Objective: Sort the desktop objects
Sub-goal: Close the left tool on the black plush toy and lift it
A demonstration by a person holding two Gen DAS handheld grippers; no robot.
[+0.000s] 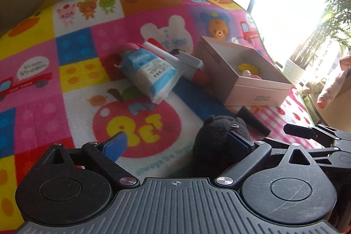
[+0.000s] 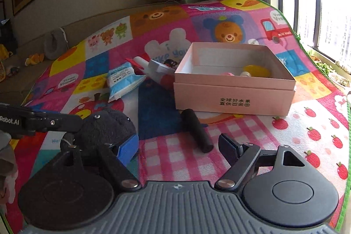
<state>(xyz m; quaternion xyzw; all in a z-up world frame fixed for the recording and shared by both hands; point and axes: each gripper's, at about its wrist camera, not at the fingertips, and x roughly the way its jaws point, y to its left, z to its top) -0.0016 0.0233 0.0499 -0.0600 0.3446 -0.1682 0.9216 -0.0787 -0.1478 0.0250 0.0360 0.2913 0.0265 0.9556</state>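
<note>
Closest thing in is the black plush toy [image 1: 219,142], sitting right up against the left tool [image 1: 177,142]; that tool's blue pads are spread wide, the right pad touching the plush, the left pad over the apple print with nothing in it. From the right wrist view the same plush sits at the lower left, pressed against the right tool's [image 2: 177,148] left blue pad [image 2: 128,150], and that tool is spread apart too, nothing clamped. All of this is on a colorful cartoon mat [image 2: 307,124] covering the desk. Going left to right on the mat: a blue and white tissue pack [image 2: 122,80], then a jumble of a white and red tube-shaped thing and a grey piece [image 2: 156,68] touching the pack's far side, then a black cylinder [image 2: 196,131] lying on the pink checked patch just in front of the pink box [image 2: 234,95]. The box is open on top, with something yellow [image 2: 256,70] and a pink bit inside, hard to tell what. Right of the box the apple-print strip is open room up to the mat's green edge [image 2: 347,115], which runs close to the window side.
</note>
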